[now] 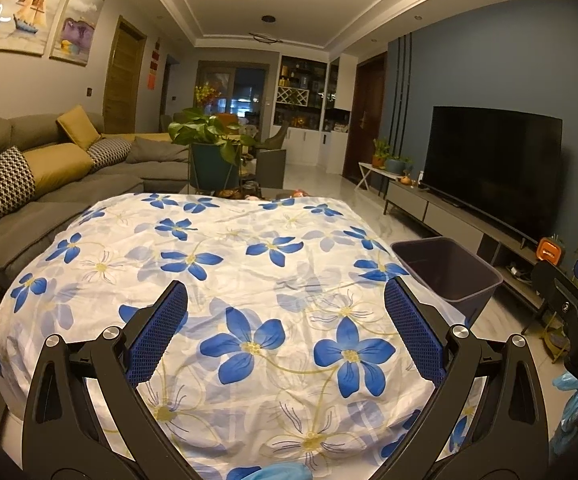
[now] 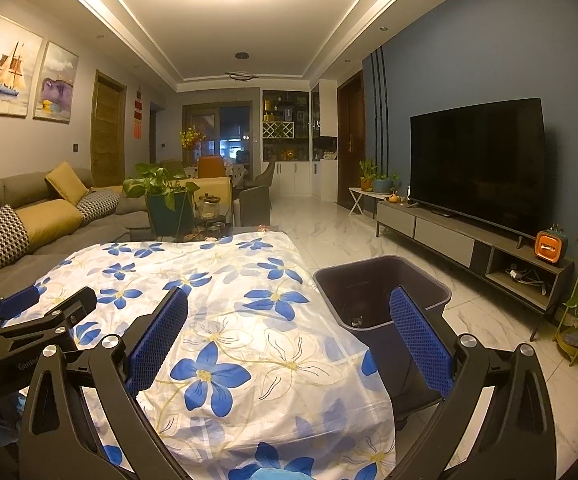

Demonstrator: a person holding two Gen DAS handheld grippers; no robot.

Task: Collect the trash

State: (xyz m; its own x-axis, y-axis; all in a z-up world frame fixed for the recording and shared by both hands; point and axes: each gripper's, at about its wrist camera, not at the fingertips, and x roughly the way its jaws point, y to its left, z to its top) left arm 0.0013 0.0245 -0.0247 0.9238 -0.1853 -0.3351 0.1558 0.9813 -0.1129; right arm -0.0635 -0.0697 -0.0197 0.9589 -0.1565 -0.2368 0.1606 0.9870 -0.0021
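Left gripper [image 1: 285,322]: jaws spread wide over the flowered cloth, with nothing between the blue pads [image 1: 157,332]; it also shows at the left edge of the right wrist view.
Right gripper [image 2: 289,328]: jaws spread wide and holding nothing; the left finger is over the cloth, and the right finger [image 2: 421,340] overlaps the bin in the picture.
Glove [image 1: 277,472]: a bit of light blue material at the bottom edge, below the left gripper; more of it shows at the lower right edge.
Cloth [image 1: 225,248]: white with blue flowers, wrinkled, covering a table from the near edge to the far end; no loose trash can be seen on it.
Bin [image 2: 381,280]: dark, open on top, standing on the floor just beside the right edge of the cloth; a few small bits lie at its bottom, too small to identify.
Floor [image 2: 369,240]: pale marble tiles.
Sofa [image 1: 69,184]: grey with yellow and patterned cushions, along the left.
Plant [image 1: 209,136]: leafy, in a dark pot beyond the far end of the table.
Television [image 2: 481,160]: dark screen on a low cabinet against the blue wall on the right.
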